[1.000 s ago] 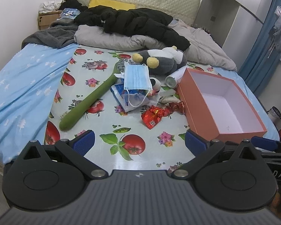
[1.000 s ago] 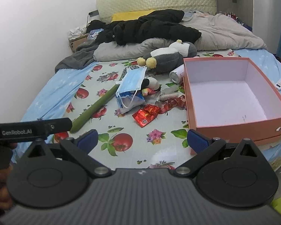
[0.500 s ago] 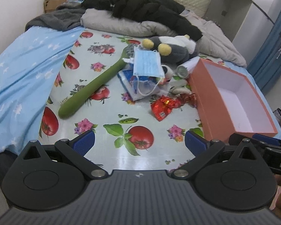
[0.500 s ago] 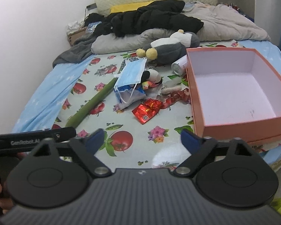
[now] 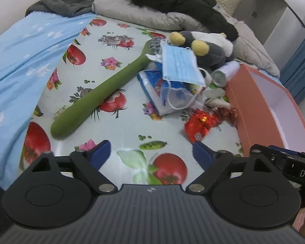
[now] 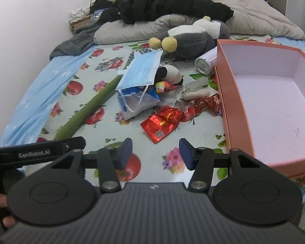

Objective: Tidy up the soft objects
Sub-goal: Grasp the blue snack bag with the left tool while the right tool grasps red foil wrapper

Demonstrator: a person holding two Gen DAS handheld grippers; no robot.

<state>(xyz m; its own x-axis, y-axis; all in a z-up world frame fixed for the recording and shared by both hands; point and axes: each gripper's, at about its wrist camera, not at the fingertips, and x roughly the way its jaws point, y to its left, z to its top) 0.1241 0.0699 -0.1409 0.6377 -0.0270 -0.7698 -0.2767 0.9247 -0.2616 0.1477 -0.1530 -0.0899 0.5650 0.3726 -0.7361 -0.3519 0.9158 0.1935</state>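
Above the near edge of the fruit-print bed cover point(image 5: 116, 61), left claw point(image 5: 151, 152) and right claw point(image 6: 155, 152) hover with jaws apart, empty. Farther off lies the blue pleated face mask point(image 5: 180, 65). Only the right view shows the orange cardboard box's point(image 6: 229, 93) bare floor.

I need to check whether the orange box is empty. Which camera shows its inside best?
The right wrist view: the orange box faces it openly, showing nearly the whole pale floor, with nothing visible inside. The left wrist view sees the box from the side, mostly its outer wall and a strip of interior.
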